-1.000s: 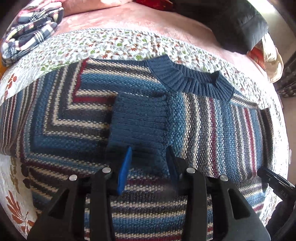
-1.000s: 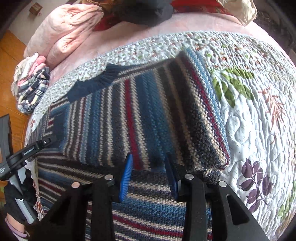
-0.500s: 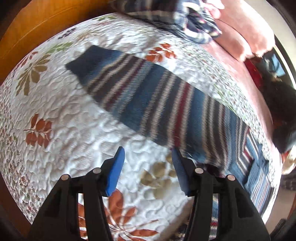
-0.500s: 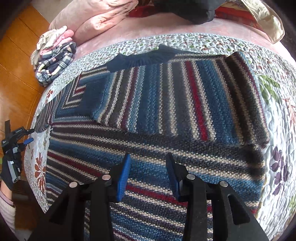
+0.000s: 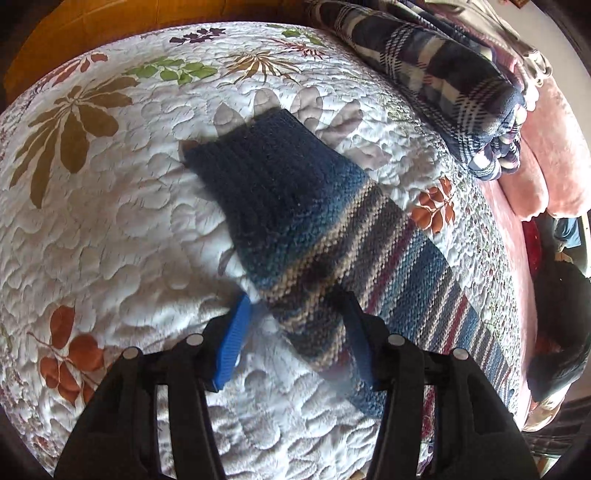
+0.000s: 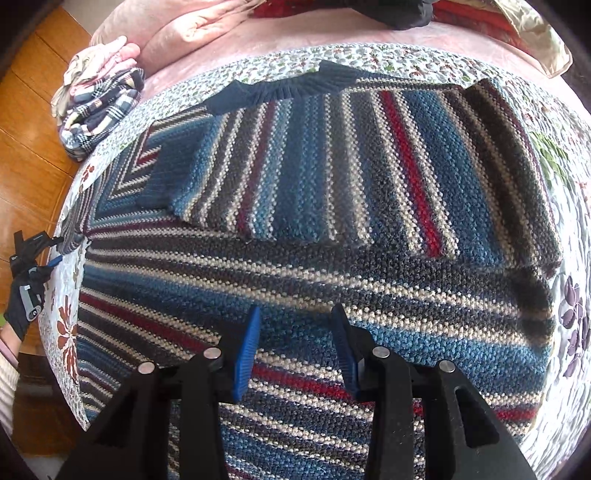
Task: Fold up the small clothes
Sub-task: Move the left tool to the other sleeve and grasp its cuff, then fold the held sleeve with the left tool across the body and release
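A striped knit sweater (image 6: pixel 314 229) in blue, grey, cream and red lies flat on the quilted bedspread (image 6: pixel 569 206). Its right sleeve is folded across the chest. The left sleeve (image 5: pixel 314 236) stretches out over the quilt, ending in a dark blue ribbed cuff (image 5: pixel 266 158). My left gripper (image 5: pixel 295 314) is open, its fingers straddling the sleeve just below the cuff. My right gripper (image 6: pixel 295 332) is open above the sweater's lower body, holding nothing. The left gripper (image 6: pixel 33 251) also shows at the far left of the right wrist view, held by a gloved hand.
A folded plaid garment (image 5: pixel 443 74) lies on a stack at the bed's far corner, seen also as a pile (image 6: pixel 99 110). Pink bedding (image 6: pixel 207 26) and a dark garment (image 6: pixel 391 11) lie beyond the sweater. Wooden floor (image 6: pixel 33 122) borders the bed.
My left gripper swung away from the folded right cuff on the chest and moved out over the left sleeve. The right gripper backed toward the hem and is now steady.
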A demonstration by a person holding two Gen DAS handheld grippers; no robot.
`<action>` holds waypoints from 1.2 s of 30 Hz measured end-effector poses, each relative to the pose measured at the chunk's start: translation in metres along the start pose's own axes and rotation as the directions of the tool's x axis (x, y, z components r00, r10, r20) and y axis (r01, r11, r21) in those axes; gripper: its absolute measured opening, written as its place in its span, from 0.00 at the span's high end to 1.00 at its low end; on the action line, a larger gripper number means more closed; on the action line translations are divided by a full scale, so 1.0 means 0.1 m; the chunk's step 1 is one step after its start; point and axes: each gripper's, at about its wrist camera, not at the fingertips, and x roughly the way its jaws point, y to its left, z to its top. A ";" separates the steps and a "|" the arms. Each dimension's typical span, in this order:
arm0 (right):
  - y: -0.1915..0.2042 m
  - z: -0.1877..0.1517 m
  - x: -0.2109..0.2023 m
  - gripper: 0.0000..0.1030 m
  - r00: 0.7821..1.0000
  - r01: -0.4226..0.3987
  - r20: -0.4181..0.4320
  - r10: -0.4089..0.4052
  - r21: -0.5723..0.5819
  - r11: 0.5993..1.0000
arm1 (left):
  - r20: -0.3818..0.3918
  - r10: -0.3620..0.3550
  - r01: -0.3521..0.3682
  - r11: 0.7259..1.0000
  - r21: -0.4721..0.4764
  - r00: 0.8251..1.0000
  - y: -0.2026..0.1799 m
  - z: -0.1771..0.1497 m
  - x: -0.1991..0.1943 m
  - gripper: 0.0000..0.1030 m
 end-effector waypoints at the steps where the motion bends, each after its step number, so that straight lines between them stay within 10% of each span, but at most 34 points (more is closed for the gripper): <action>1: -0.01 -0.01 0.02 0.61 1.000 0.002 -0.004 -0.002 0.004 1.000 | 0.005 0.009 -0.009 1.000 0.005 1.000 -0.02 0.03 0.01 0.59; 7: -0.03 -0.04 0.05 0.61 1.000 0.009 -0.004 -0.009 0.014 1.000 | 0.022 0.029 -0.029 0.999 0.022 0.999 -0.07 0.12 0.00 0.88; 18: -0.06 -0.07 -0.09 0.62 1.000 0.018 0.015 -0.018 0.010 1.000 | 0.155 -0.032 -0.007 0.970 0.244 0.987 -0.77 -0.12 -0.54 0.91; 36: -0.27 0.03 -0.40 0.62 0.997 0.025 0.077 -0.027 0.024 0.999 | 0.033 -0.360 0.278 0.771 0.573 0.932 -2.60 -1.65 -1.03 0.91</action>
